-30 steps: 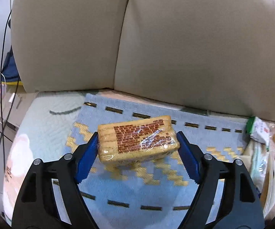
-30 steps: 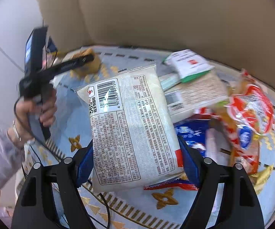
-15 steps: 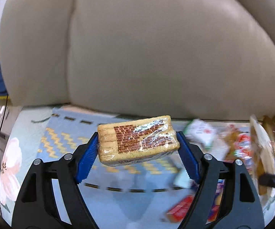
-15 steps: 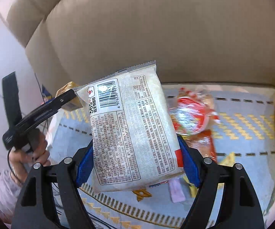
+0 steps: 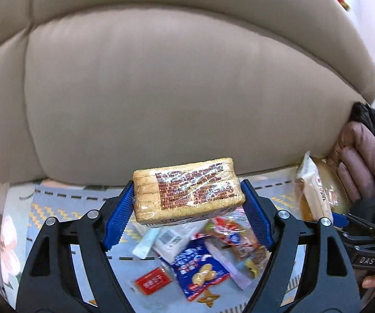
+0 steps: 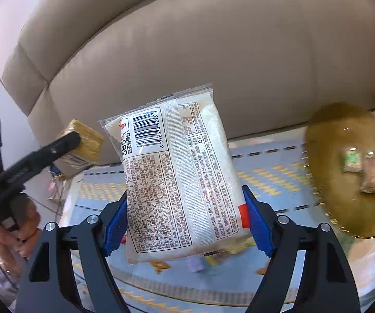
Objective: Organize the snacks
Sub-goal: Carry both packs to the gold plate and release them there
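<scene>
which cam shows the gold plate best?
Right wrist. The gold plate shows nearly its whole face there, with two small packets on it, though blurred. The left wrist view catches only an edge-on sliver behind the white bread packet.

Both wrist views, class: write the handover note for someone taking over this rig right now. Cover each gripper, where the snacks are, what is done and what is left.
Left gripper: shut on the biscuit pack, held in the air above the loose snacks.
Right gripper: shut on the white bread packet, also in the air, near the gold tray.
Done: two small packets lie on the tray.
Left: set down both held items, then clear the loose snack pile on the blue mat.
</scene>
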Demonstrator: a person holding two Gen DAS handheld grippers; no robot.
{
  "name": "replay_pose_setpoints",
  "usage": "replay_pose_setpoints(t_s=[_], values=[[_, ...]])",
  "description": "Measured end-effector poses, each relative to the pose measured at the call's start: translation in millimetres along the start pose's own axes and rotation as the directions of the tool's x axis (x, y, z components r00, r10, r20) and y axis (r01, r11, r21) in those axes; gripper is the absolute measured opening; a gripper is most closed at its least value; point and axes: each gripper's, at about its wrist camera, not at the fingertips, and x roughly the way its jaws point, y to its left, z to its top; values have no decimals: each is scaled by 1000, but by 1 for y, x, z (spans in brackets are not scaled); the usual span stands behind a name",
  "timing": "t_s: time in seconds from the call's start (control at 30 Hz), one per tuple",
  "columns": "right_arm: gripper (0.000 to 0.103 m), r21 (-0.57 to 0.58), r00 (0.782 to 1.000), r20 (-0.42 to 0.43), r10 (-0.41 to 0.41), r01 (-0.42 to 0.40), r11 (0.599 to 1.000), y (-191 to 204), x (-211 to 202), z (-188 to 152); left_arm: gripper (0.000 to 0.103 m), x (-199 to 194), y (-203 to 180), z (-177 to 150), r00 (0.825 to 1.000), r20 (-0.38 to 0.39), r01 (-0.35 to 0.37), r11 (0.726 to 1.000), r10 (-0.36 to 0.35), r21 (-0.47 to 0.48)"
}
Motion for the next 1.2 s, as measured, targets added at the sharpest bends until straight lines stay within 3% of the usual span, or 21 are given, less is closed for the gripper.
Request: replay_pose_setpoints(t_s=[0.23, 0.5, 0.73, 0.87, 1.03, 1.1, 1.17, 1.2], values=[[77, 105, 996, 82, -35, 27, 994, -53, -28, 17, 79, 1, -49, 9, 997, -7, 73, 996, -73, 42], [78, 213, 990, 114, -83, 57, 975, -113, -48, 39, 79, 22, -124, 36, 991, -9, 131, 972, -132, 197], [78, 349, 971, 118, -207, 155, 924, -173, -62, 38, 79, 35, -190, 40, 978, -26, 200, 910, -205, 364], [78, 438, 968, 112, -225, 155, 886, -200, -68, 27, 79, 45, -225, 36, 969, -60, 240, 864, -239, 442], [79, 439, 964, 83, -254, 194, 878, -209, -61, 26, 79, 70, -266, 24, 955, -119, 295, 814, -273, 501], [88, 485, 948, 58, -314, 248, 838, -222, -59, 22, 79, 83, -287, 19, 942, -139, 331, 791, -305, 514], [89, 550, 955, 74, -287, 201, 811, -239, -60, 12, 86, 99, -307, 14, 931, -159, 361, 768, -328, 529], [89, 568, 958, 81, -276, 183, 802, -244, -60, 9, 100, 109, -314, 13, 929, -177, 369, 770, -325, 521]])
